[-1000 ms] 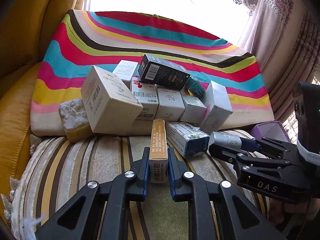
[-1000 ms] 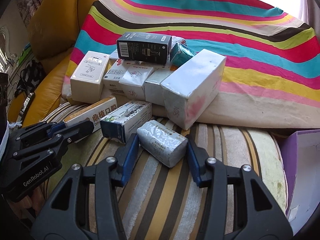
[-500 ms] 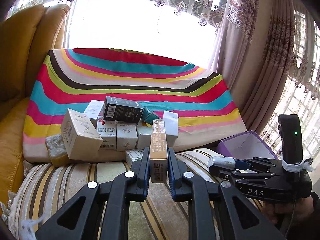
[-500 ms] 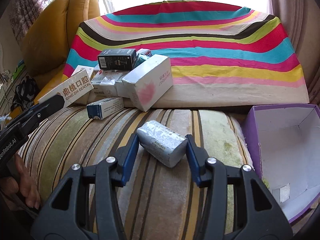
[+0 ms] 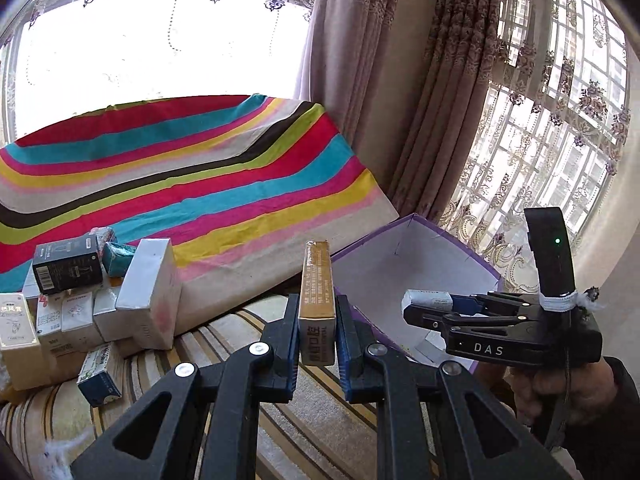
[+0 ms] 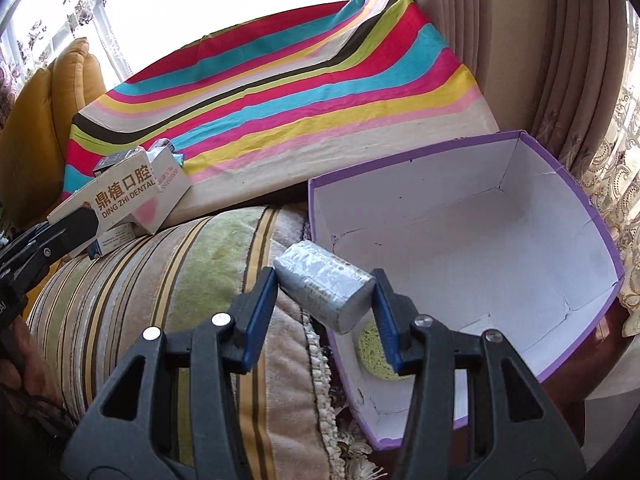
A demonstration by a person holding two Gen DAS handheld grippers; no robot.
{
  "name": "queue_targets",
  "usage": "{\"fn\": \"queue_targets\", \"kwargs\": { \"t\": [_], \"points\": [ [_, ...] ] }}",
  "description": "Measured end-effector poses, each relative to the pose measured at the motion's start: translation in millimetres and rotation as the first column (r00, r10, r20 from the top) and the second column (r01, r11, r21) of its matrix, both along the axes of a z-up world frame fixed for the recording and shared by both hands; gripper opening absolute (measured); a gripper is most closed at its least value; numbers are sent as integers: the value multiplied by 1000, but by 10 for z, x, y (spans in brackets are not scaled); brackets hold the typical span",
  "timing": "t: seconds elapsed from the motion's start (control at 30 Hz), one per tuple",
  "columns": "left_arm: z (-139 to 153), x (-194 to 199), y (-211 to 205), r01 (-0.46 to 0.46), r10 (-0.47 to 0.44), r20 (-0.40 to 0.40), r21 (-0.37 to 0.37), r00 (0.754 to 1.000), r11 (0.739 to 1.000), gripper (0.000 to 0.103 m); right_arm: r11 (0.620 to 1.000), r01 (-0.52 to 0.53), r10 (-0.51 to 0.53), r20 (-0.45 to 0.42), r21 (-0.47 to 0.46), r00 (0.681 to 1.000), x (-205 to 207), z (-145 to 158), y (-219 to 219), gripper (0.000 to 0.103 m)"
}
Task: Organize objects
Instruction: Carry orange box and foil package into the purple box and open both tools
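Right gripper (image 6: 325,294) clamps a silver-wrapped packet (image 6: 325,289), held over the near-left rim of the open purple box (image 6: 472,224). Yellow-green sponge (image 6: 374,354) lies inside the box. At far left, the left gripper (image 6: 70,226) grips a DING ZHI DENTAL carton (image 6: 116,196) above the striped cushion (image 6: 168,292).

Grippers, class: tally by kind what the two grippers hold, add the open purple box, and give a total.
Gold-and-white carton: 1
Silver foil packet: 1
Purple box: 1
Total: 3

Silver packet (image 6: 326,288): crinkled glossy foil. Purple box (image 6: 472,216): matt cardboard, creased white lining. Cushion (image 6: 160,292): plush striped cloth.
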State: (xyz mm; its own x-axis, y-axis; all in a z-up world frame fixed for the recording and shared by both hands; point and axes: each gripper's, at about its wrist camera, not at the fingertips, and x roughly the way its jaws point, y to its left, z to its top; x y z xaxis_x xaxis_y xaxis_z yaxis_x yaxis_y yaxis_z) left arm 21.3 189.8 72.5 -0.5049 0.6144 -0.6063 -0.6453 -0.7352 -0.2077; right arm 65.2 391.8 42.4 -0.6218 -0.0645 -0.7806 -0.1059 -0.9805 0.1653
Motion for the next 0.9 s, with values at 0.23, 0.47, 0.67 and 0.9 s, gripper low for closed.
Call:
{"fn": "queue_targets", "kwargs": {
  "t": [0.23, 0.47, 0.67, 0.9],
  "points": [
    [-87, -80, 525, 112, -111, 54, -20, 992, 993, 17, 990, 141, -141, 3, 14, 990, 92, -55, 546, 52],
    [-146, -141, 931, 179, -176, 80, -33, 981, 983, 17, 972, 229, -228, -28, 47, 973, 130, -30, 846, 52],
    [-214, -217, 1089, 173, -167, 115, -48, 979, 984, 18, 960, 271, -267, -70, 64, 961, 147, -6, 959, 62],
    [-252, -198, 952, 143, -136, 133, -45, 982, 989, 27, 959, 276, -271, -77, 68, 960, 142, -15, 967, 73]
  ]
}}
